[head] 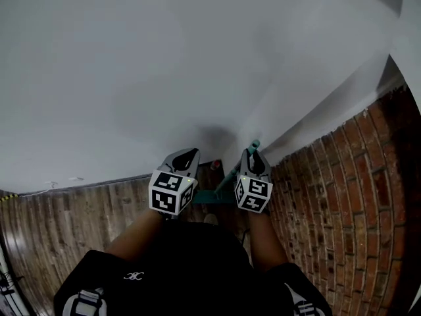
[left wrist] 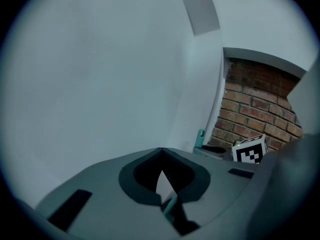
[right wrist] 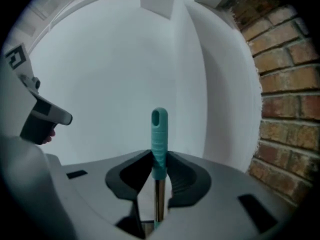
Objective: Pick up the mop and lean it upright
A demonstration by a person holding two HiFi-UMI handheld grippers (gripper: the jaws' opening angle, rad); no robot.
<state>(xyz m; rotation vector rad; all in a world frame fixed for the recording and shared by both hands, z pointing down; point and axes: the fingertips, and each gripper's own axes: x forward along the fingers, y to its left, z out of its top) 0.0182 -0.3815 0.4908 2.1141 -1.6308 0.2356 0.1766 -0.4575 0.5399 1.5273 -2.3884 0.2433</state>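
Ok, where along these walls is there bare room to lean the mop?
The white wall is bare left of the left gripper, down to the wood floor. The brick wall right of the right gripper is bare too. The corner between them is crowded: both grippers and the mop sit there.

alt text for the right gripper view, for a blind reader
A teal plastic mop handle with a hole at its tip stands upright, clamped between the grey jaws of the right gripper, metal shaft below. Behind is a plain white wall, with a red brick wall at right and the left gripper at the left edge.
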